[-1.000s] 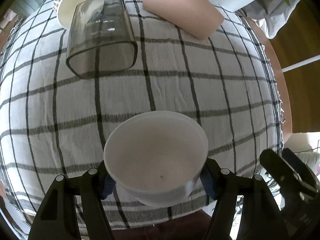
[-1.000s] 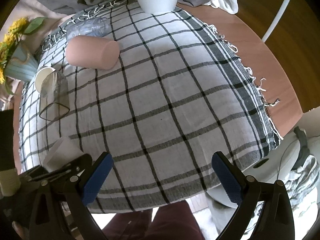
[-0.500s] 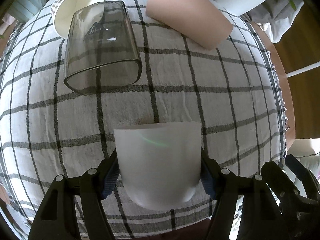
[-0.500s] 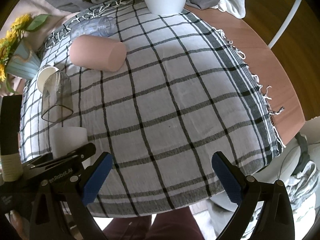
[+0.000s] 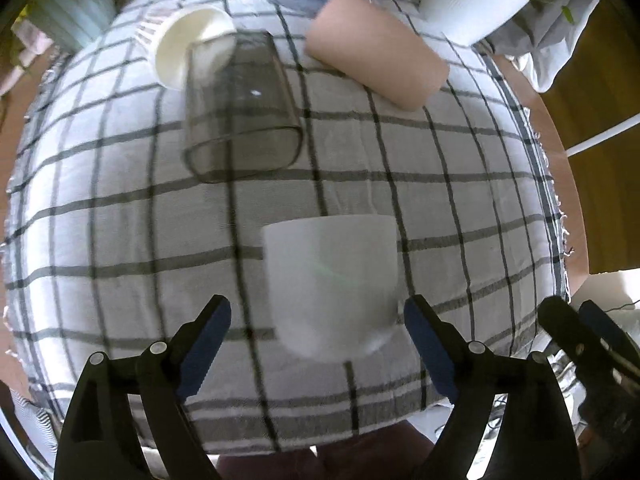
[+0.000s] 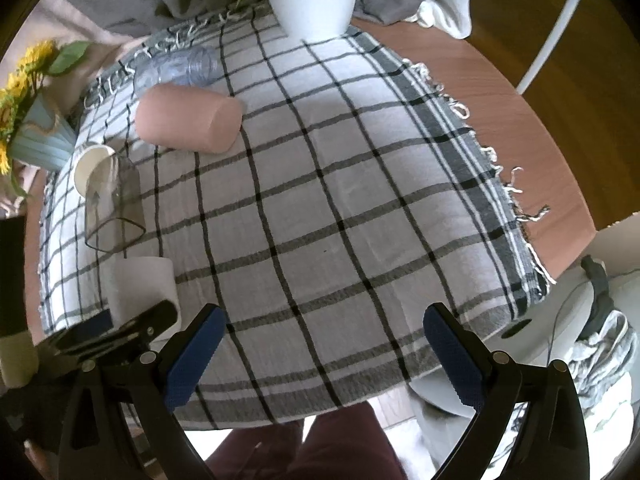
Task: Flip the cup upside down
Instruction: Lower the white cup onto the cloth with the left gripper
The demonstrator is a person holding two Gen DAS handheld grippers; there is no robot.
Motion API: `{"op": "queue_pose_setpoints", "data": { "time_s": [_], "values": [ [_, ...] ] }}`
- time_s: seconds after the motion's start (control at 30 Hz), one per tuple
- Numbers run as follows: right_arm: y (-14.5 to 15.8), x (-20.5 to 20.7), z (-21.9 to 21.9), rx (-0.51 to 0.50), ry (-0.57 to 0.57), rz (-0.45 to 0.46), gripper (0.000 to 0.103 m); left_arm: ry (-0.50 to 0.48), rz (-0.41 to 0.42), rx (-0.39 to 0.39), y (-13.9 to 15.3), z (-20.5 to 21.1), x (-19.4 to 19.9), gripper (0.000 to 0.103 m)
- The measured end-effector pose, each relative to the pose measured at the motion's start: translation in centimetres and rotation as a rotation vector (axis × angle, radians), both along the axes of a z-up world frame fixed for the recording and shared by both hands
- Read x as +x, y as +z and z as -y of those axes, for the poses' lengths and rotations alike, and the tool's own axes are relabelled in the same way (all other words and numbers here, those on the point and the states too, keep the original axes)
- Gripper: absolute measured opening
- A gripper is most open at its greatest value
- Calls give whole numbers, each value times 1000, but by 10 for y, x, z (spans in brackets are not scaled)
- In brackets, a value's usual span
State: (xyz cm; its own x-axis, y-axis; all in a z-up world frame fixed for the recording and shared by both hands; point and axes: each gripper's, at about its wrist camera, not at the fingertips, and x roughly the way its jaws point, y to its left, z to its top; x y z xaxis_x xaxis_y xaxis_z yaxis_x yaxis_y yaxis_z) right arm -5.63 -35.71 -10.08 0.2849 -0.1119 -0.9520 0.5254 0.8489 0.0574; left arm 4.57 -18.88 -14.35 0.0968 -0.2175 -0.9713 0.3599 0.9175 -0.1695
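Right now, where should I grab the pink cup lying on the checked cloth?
Grip the pink cup across its mid-body, coming from above with the right gripper. It lies on its side, so the rounded wall is exposed; the clear bottle crowds its far side.

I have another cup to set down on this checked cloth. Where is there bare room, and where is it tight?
Open cloth stretches from the white cup and pink cup to the fringed edge. Crowded: the far-left corner, where smoky glass, paper cup and plastic bottle cluster.
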Motion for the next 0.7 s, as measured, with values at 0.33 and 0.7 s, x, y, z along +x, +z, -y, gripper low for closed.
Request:
{"op": "queue_pose_setpoints", "data": {
  "time_s": [0.33, 0.7],
  "values": [
    [15, 4, -39, -4, 81, 58, 100, 90, 113, 30, 33, -55, -7, 95],
    [-5, 24, -104, 28, 206, 66, 100, 196, 147, 127, 20, -128, -8, 96]
  ]
}}
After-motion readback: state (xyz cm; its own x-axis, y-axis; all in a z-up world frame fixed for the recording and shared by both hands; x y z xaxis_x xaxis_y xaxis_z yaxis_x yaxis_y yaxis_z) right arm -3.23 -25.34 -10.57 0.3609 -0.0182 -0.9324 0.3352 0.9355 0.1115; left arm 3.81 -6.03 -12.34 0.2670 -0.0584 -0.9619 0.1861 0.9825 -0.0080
